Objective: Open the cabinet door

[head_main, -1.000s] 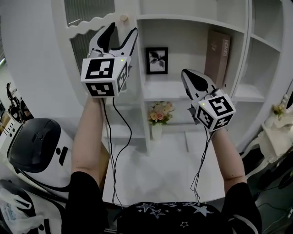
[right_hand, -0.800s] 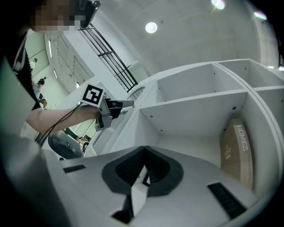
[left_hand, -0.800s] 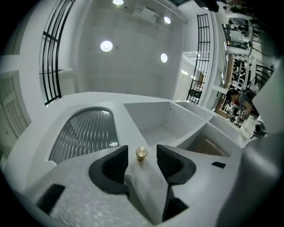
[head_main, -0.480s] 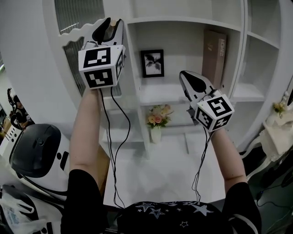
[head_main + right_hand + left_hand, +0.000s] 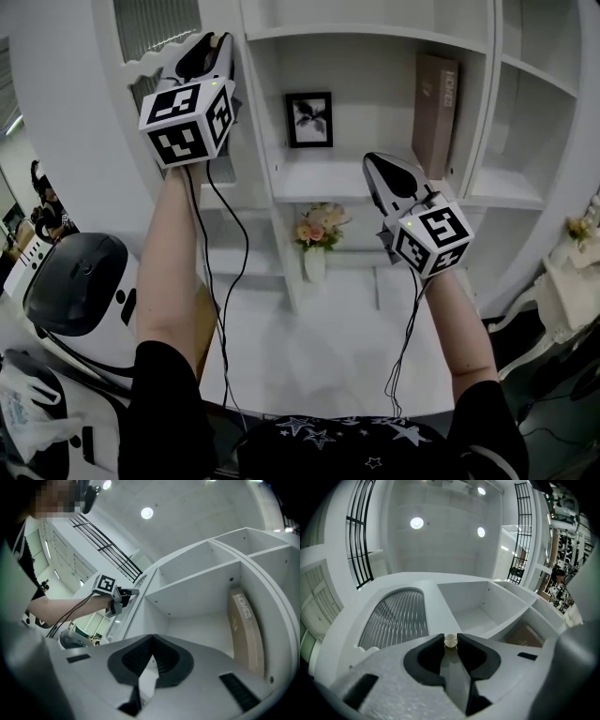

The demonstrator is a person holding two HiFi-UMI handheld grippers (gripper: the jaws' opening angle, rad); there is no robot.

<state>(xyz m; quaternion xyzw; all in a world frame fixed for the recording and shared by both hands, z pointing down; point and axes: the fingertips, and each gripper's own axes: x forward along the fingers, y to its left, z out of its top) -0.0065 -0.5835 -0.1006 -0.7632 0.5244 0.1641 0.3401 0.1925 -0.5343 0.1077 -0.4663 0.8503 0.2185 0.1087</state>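
Item: cabinet door (image 5: 155, 37), a white frame with a ribbed glass panel, at the far left of the shelf unit (image 5: 375, 187).
Knob: a small, round, pale knob (image 5: 450, 641) on the door's right edge, just beside the first open compartment.
Left gripper: we hold the left gripper (image 5: 217, 39) raised to the door. Its jaws are closing and stand narrow, with the knob between the tips and both pads touching it.
Right gripper: the right gripper (image 5: 372, 164) hangs in front of the middle shelves, well apart from the door. Its jaws are together, with nothing between them.
Door position: we judge it shut or barely off its frame. No view shows a clear gap at the knob edge.
Done: the reach is made and the knob is taken.
Left to do: we judge that the whole swing is yet to come. The knob must be drawn toward us and out to the left until the space behind the door stands open.
Nearby: a framed picture (image 5: 309, 119), a vase of flowers (image 5: 317, 234) and a tall box (image 5: 436, 103) on the shelves to the right. As far as we can see, none of them is in the door's path.
Below: the white table (image 5: 309, 366), near us.
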